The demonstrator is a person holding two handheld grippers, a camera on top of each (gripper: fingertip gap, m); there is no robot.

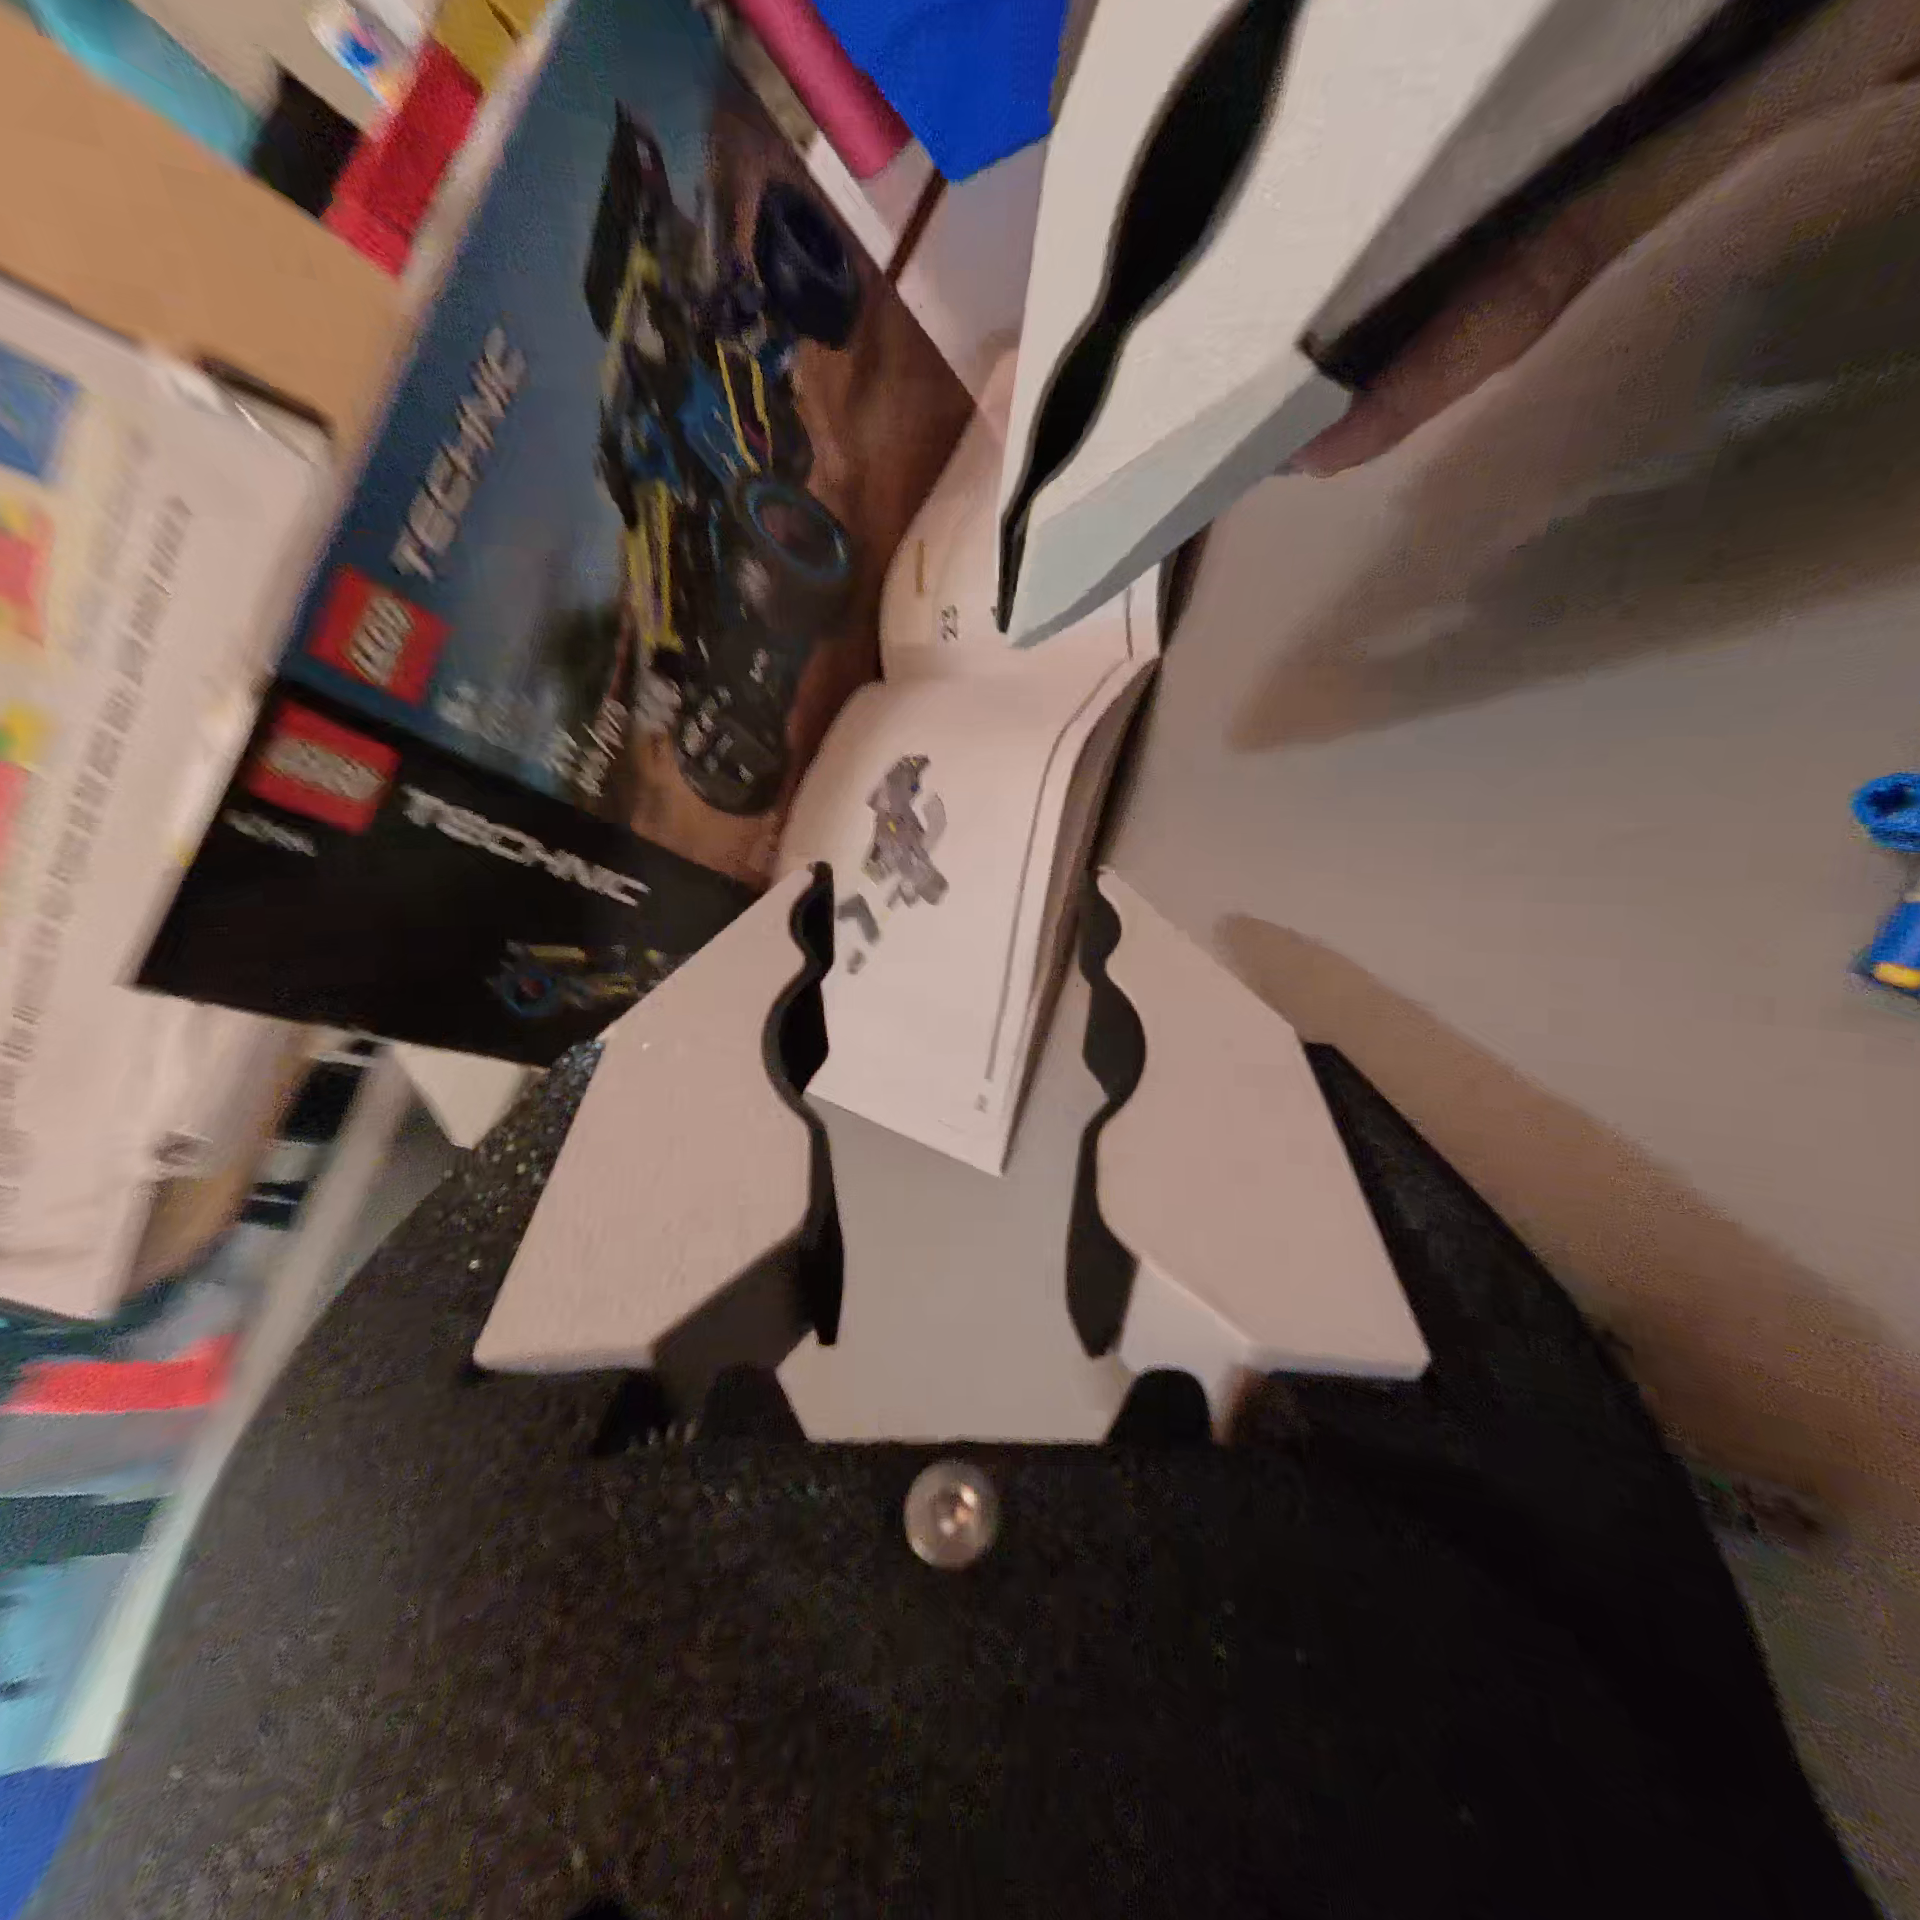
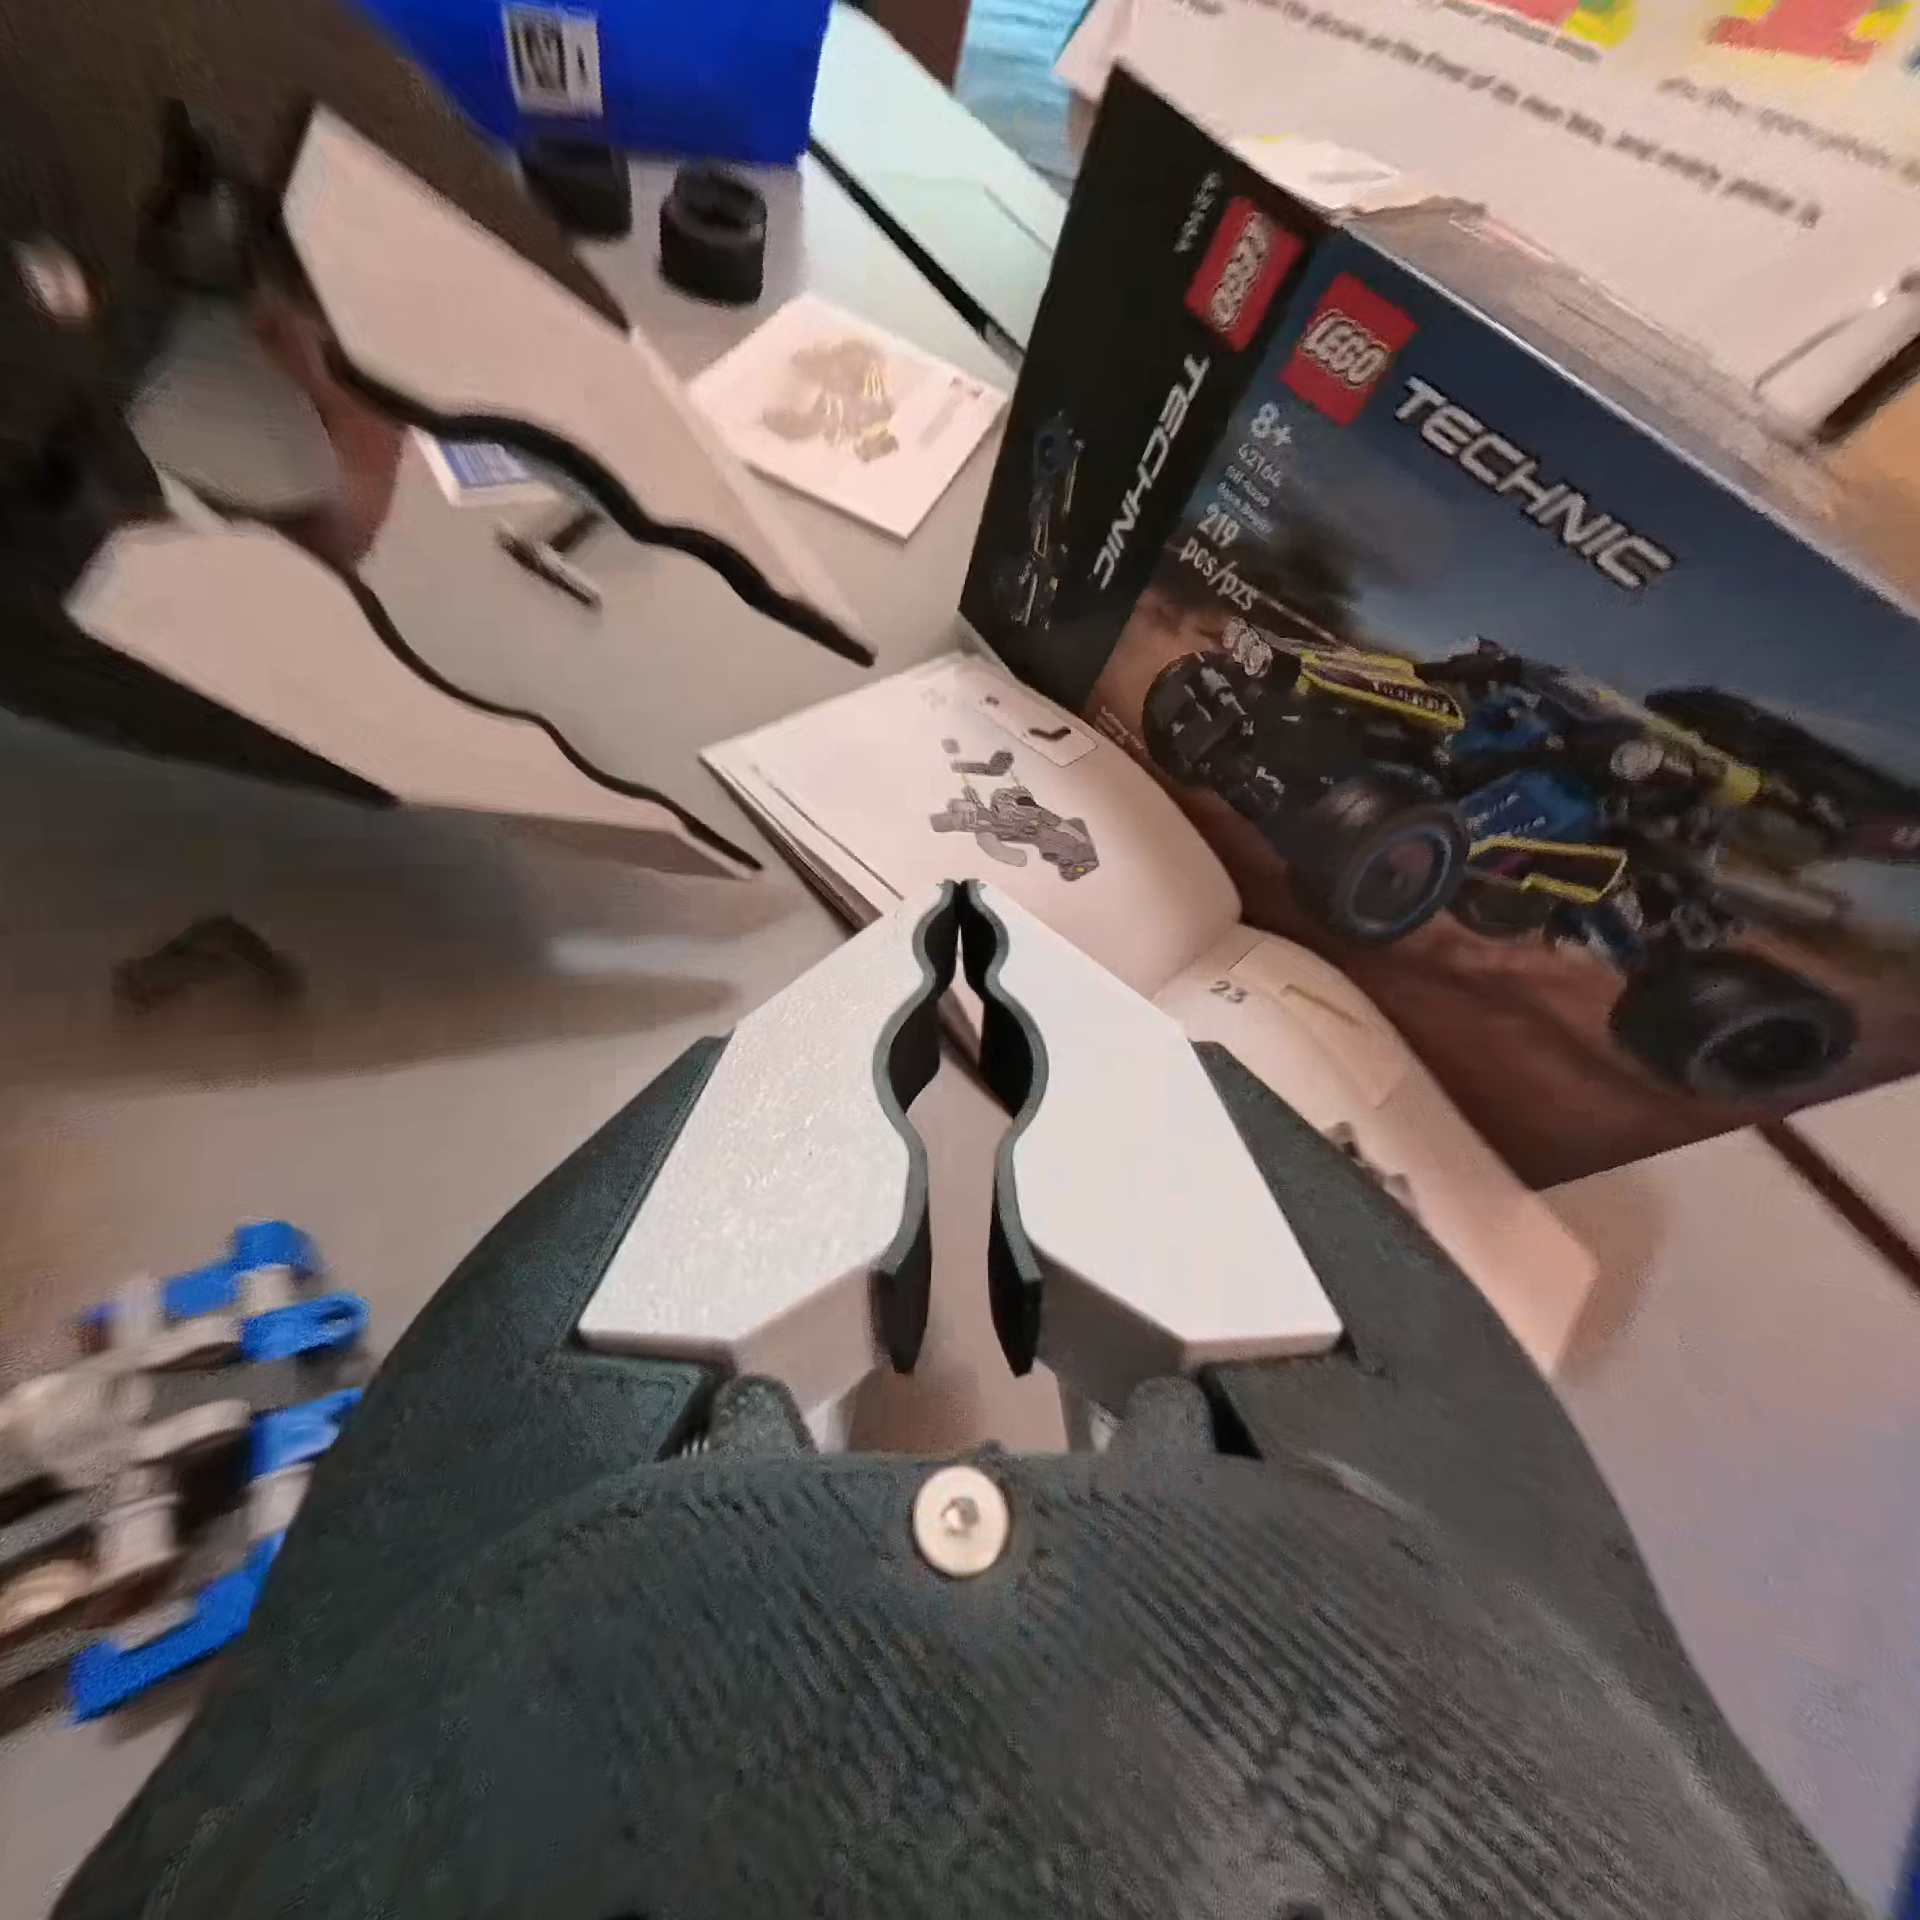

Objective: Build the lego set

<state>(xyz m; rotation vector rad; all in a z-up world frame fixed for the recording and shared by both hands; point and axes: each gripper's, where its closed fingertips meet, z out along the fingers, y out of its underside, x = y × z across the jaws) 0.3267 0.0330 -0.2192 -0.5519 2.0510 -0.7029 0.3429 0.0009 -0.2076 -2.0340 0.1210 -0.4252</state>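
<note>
Left wrist view: the left tool (image 1: 961, 904) stands wide open, its two white fingers (image 1: 675, 1143) apart with the corner of an open instruction booklet (image 1: 935, 987) lying between them. The pads do not press on the paper; the page only reaches into the gap. The booklet lies on the pale bench (image 1: 1507, 831), its far page leaning against a toy car box (image 1: 582, 520) that stands just beside it. The right tool (image 1: 1013, 613) comes in from the top, its tips closed together right at the booklet's far page. A small blue part (image 1: 1886, 810) lies well off at the right edge.

Right wrist view: the right tool (image 2: 958, 888) has its tips drawn together, nothing visible between them, and they sit over the near edge of the booklet (image 2: 1039, 821), at the open spread. The toy car box (image 2: 1455, 727) stands just behind the booklet. The left tool (image 2: 810, 753) reaches in from the left, open, near the booklet's left edge. A blue and grey model (image 2: 177, 1455) lies at the lower left on the bench (image 2: 1714, 1455), and a loose sheet (image 2: 852, 416) farther back
</note>
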